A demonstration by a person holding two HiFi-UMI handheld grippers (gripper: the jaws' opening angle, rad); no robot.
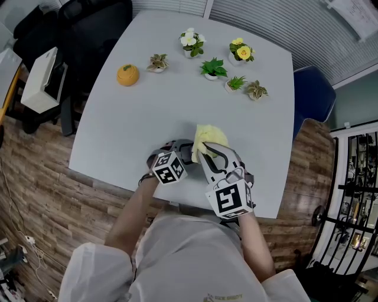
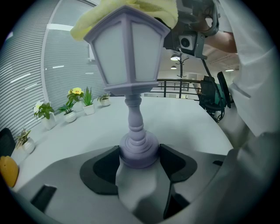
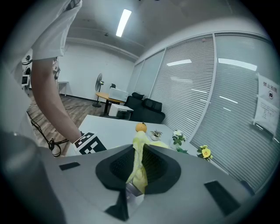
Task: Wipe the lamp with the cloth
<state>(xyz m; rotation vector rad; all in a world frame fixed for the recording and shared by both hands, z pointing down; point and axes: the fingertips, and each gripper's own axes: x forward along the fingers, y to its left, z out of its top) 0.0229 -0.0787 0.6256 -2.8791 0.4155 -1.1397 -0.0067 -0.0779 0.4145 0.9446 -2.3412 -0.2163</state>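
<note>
A lilac lantern-shaped lamp [image 2: 127, 61] stands upright on the white table, and my left gripper [image 2: 139, 159] is shut on its round base [image 2: 138, 151]. A yellow cloth [image 2: 131, 11] lies draped over the lamp's top. My right gripper [image 3: 136, 175] is shut on that yellow cloth [image 3: 139, 164], a fold of it pinched between the jaws. In the head view the yellow cloth [image 1: 208, 139] shows just ahead of the right gripper [image 1: 204, 154], with the left gripper [image 1: 177, 150] close on its left. The lamp itself is hidden under the cloth there.
Several small potted plants [image 1: 212, 68] and an orange pumpkin ornament [image 1: 127, 75] sit along the far side of the table [image 1: 118, 130]. A blue chair [image 1: 313, 94] stands at the right, a black sofa [image 1: 88, 23] at the upper left.
</note>
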